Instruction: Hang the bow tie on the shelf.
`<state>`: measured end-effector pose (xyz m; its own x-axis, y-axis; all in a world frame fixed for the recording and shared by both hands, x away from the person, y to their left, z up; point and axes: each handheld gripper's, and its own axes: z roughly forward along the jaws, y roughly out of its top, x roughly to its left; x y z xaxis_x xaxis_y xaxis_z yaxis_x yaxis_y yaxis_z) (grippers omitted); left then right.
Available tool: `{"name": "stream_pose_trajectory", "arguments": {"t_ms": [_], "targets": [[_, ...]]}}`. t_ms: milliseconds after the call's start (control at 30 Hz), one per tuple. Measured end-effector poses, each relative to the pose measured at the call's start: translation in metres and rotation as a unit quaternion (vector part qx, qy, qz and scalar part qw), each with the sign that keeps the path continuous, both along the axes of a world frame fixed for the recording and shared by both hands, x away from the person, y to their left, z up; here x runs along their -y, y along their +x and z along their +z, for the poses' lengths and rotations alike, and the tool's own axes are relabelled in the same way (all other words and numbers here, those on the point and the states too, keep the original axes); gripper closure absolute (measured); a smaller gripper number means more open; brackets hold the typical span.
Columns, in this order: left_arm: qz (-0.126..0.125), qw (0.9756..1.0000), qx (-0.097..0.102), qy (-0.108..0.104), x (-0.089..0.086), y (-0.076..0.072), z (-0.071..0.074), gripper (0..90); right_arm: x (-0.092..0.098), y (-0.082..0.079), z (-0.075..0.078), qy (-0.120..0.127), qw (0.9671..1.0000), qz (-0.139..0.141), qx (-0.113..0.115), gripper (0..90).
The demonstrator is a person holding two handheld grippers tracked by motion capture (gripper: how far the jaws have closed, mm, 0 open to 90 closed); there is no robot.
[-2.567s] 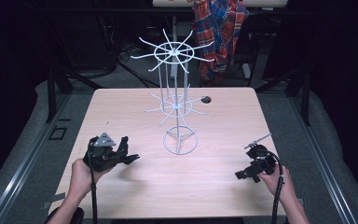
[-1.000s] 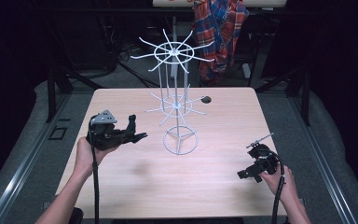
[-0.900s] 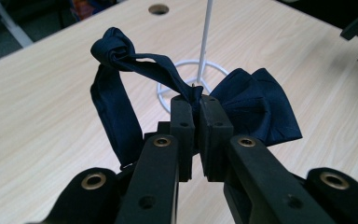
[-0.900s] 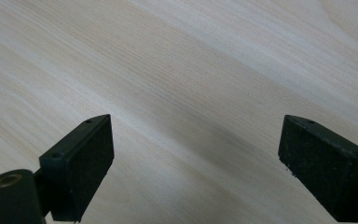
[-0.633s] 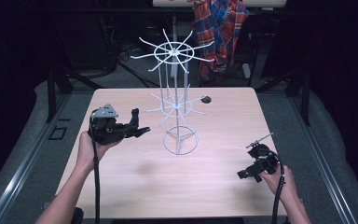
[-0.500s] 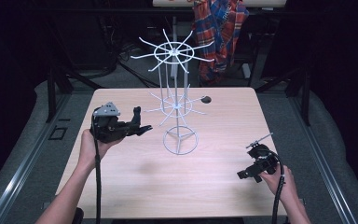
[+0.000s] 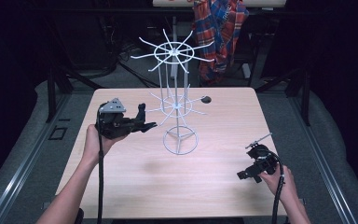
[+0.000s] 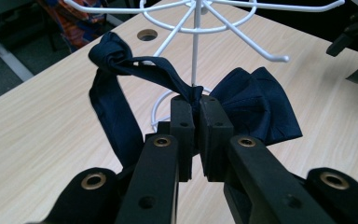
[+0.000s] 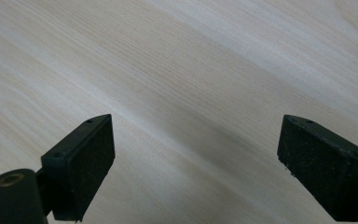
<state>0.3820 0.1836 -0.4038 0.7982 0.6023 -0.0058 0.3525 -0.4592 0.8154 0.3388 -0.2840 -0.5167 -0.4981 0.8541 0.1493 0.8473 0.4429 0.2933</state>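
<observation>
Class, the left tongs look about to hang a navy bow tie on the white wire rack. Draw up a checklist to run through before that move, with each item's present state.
1. Left tongs hold the bow tie firmly: ok, jaws shut on its middle.
2. Strap loop hangs free, not snagged: ok, it droops to the left of the jaws.
3. Wire rack stands upright on the table: ok.
4. A rack arm is free near the tie: ok, a bare arm reaches out just above it.
5. Right tongs out of the way: ok, open, low near the table's corner.
</observation>
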Motion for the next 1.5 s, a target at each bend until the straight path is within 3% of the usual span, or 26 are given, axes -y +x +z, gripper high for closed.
{"name": "stream_pose_trajectory", "arguments": {"t_ms": [67, 133, 400, 600, 900, 933, 1033, 1200, 1233, 1267, 1500], "targets": [[-0.001, 1.0, 0.004, 0.003, 0.001, 0.0, 0.001, 85.4, -0.001, -0.001, -0.001, -0.003, 0.9999, -0.01, 0.009, 10.7], [-0.003, 1.0, 0.005, 0.002, 0.001, 0.0, 0.001, 85.3, 0.0, 0.0, 0.0, 0.0, 1.0, -0.001, -0.002, 10.7], [0.006, 0.9993, 0.037, 0.0, 0.001, -0.001, 0.008, 85.4, -0.001, -0.001, 0.001, -0.004, 1.0, -0.001, 0.0, 10.8], [-0.008, 0.9995, 0.03, 0.007, 0.007, 0.001, 0.007, 85.3, -0.001, -0.001, 0.0, 0.001, 1.0, -0.002, 0.0, 10.9], [-0.008, 0.9994, 0.029, 0.017, 0.011, 0.009, -0.001, 85.3, -0.001, 0.0, -0.002, -0.007, 1.0, 0.005, -0.002, 10.9], [-0.011, 0.9994, 0.029, 0.018, 0.012, 0.01, -0.002, 85.3, -0.002, -0.001, -0.003, 0.001, 1.0, 0.003, -0.002, 11.0], [-0.012, 0.9994, 0.026, 0.02, 0.013, 0.011, -0.006, 85.3, -0.001, -0.001, -0.001, -0.012, 0.9998, 0.013, -0.003, 11.1], [-0.01, 0.9991, 0.028, 0.03, 0.017, 0.013, -0.011, 85.3, -0.004, -0.003, -0.002, -0.001, 1.0, 0.006, 0.0, 11.2], [-0.009, 0.9991, 0.03, 0.029, 0.019, 0.013, -0.013, 85.3, -0.003, -0.001, -0.001, -0.012, 0.9998, 0.016, -0.005, 11.3], [-0.009, 0.999, 0.03, 0.032, 0.02, 0.014, -0.014, 85.3, -0.004, -0.002, -0.003, 0.0, 1.0, 0.009, -0.002, 11.3], [-0.006, 0.9992, 0.028, 0.028, 0.023, 0.017, -0.018, 85.3, -0.003, -0.001, -0.002, -0.005, 0.9999, 0.014, -0.006, 11.4]]}}
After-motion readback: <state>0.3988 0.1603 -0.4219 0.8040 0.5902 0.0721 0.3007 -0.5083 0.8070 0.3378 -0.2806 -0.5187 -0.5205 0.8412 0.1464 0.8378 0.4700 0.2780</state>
